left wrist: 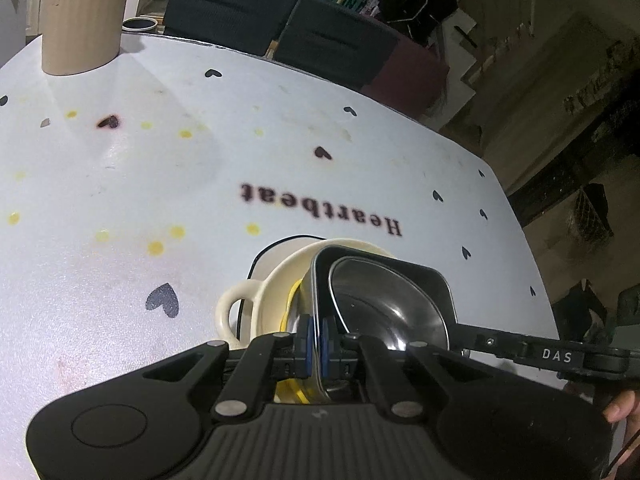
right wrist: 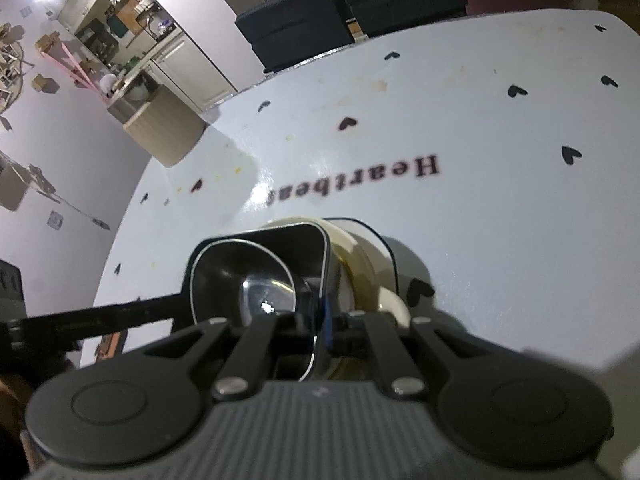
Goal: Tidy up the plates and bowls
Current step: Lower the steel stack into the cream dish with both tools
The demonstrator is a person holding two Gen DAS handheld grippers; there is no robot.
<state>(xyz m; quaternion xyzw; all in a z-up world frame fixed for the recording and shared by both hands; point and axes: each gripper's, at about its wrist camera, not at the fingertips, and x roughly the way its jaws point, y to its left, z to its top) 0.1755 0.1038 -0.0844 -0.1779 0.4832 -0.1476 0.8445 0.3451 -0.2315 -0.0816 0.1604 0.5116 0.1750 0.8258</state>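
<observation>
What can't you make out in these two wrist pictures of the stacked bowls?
- Left wrist: the bottom of the cream bowl is hidden by the dark square bowl and steel bowl nested inside it.
- Left wrist: the yellow item is mostly covered; unidentifiable.
- Right wrist: the right claw pads are hidden by the rim.
- Right wrist: the tan container contents are too small.

steel bowl [left wrist: 394, 308] nested in cream handled bowl [left wrist: 276, 284], on plate [left wrist: 266, 258].

Tablecloth [left wrist: 280, 120] reads "Heartbeat"; right tool [left wrist: 556, 356] reads "DAS".
</observation>
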